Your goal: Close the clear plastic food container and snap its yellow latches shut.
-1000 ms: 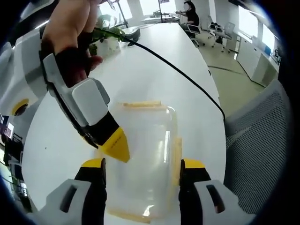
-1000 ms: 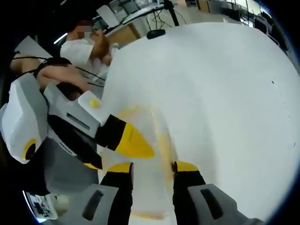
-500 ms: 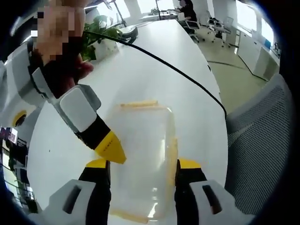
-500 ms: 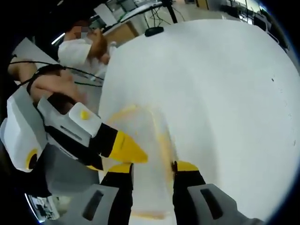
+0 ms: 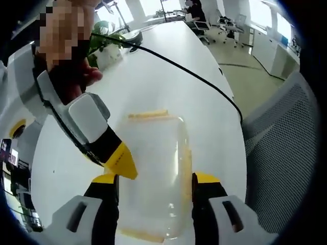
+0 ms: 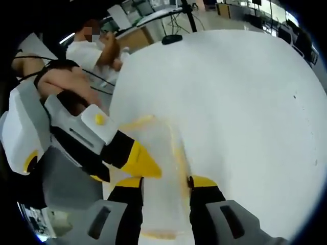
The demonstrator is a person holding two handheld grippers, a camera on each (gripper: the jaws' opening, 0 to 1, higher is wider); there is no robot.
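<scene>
The clear plastic food container (image 5: 153, 173) lies on the white surface (image 5: 168, 87), lid on, with yellow latches (image 5: 148, 115) visible along its edges. The left claw (image 5: 153, 179) stands wide, its jaws straddling the container's width without a confirmed grip. The right claw (image 6: 162, 181) likewise stands parted, jaws to either side of the container's long latch edge (image 6: 179, 158). Each claw's yellow tip reaches over the container in the other's view. A black cable (image 5: 189, 76) crosses the surface; a mesh chair (image 5: 286, 153) stands beside it.
</scene>
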